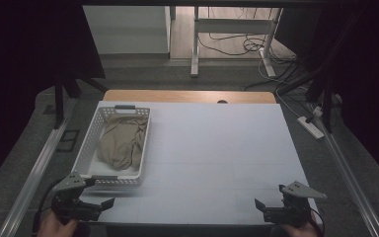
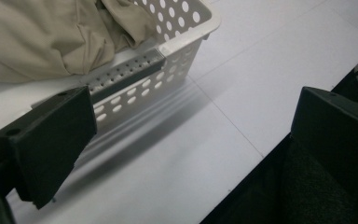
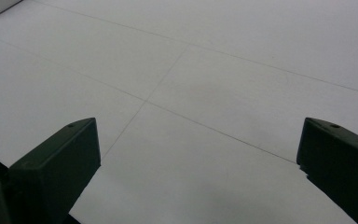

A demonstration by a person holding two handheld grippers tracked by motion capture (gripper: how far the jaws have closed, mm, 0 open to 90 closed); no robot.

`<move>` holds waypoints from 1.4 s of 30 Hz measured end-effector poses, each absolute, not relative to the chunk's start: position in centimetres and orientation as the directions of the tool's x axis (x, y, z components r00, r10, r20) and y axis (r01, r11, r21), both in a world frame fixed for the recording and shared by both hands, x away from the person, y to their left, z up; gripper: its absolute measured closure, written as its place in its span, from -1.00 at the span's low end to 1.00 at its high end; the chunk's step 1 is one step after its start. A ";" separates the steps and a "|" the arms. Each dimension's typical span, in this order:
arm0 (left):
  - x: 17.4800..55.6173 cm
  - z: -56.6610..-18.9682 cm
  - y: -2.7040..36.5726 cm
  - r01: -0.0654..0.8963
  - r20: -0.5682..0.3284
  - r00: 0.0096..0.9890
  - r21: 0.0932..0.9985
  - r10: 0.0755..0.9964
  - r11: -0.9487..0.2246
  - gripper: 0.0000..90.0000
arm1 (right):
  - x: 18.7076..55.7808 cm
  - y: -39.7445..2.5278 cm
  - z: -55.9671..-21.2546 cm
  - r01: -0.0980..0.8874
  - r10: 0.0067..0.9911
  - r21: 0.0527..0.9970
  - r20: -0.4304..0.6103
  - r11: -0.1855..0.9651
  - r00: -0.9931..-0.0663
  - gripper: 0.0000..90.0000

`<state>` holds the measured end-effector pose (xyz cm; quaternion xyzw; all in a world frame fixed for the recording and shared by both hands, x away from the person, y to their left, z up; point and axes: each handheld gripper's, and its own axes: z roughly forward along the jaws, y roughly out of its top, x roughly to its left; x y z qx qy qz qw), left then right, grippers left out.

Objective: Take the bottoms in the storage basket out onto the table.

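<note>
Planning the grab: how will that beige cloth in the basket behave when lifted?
The beige cloth lies crumpled in soft folds, so it will likely hang limp and unfurl. It looks thin, probably light. It may drag on the perforated basket wall coming out.

Worktop (image 1: pixel 217 158) is covered by a white sheet marked with thin grid lines; a strip of bare wood is left exposed along the far edge. One item is carried directly on it: a white perforated basket (image 1: pixel 90 148), set at the left side, long axis running front to back, near end close to the front edge. A dark grip is seen on the far rim, a grey perforated one on the near rim. The basket is loaded with a crumpled beige cloth (image 1: pixel 122 140), bunched toward the far half. A shadow is cast by the basket on the sheet beside its near end in the left gripper view.
</note>
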<state>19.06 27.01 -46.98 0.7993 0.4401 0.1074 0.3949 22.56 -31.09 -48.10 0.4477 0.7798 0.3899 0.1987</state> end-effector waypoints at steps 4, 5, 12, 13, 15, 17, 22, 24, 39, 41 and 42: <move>19.5 -46.9 26.9 0.615 -0.162 0.591 0.725 0.790 -0.311 -1.00 | 22.6 -31.1 -48.1 0.544 0.854 0.785 0.038 0.296 -0.520 -1.00; 19.5 -46.9 26.9 0.615 -0.162 0.591 0.725 0.790 -0.311 -1.00 | 22.6 -31.1 -48.1 0.544 0.854 0.785 0.038 0.296 -0.520 -1.00; 20.1 -47.1 27.0 0.623 -0.171 0.580 0.723 0.797 -0.298 -1.00 | 22.5 -31.1 -48.1 0.543 0.852 0.786 0.038 0.296 -0.521 -1.00; 20.2 -47.1 27.0 0.625 -0.170 0.578 0.721 0.798 -0.299 -1.00 | 22.6 -31.1 -48.1 0.543 0.852 0.786 0.039 0.296 -0.522 -1.00; 20.4 -47.1 27.1 0.625 -0.168 0.575 0.722 0.800 -0.298 -1.00 | 22.6 -31.1 -48.1 0.543 0.852 0.785 0.039 0.297 -0.522 -1.00; 20.6 -47.0 27.0 0.625 -0.167 0.573 0.722 0.802 -0.296 -1.00 | 22.6 -31.0 -48.1 0.543 0.851 0.785 0.037 0.299 -0.523 -1.00; 21.5 -46.7 26.8 0.612 -0.141 0.576 0.728 0.805 -0.310 -1.00 | 22.6 -31.0 -48.1 0.544 0.851 0.784 0.037 0.300 -0.523 -1.00; 21.8 -46.6 26.7 0.612 -0.135 0.576 0.725 0.806 -0.316 -1.00 | 22.6 -31.0 -48.1 0.545 0.851 0.783 0.038 0.300 -0.523 -1.00; 23.5 -46.6 26.6 0.619 -0.141 0.587 0.713 0.797 -0.330 -1.00 | 22.7 -31.1 -48.1 0.549 0.850 0.780 0.042 0.301 -0.526 -1.00; 23.8 -46.5 26.6 0.622 -0.143 0.588 0.708 0.796 -0.333 -1.00 | 22.7 -31.1 -48.1 0.549 0.850 0.780 0.043 0.300 -0.526 -1.00; 24.1 -46.5 26.6 0.625 -0.150 0.588 0.708 0.795 -0.329 -1.00 | 22.7 -31.1 -48.1 0.549 0.849 0.780 0.043 0.301 -0.526 -1.00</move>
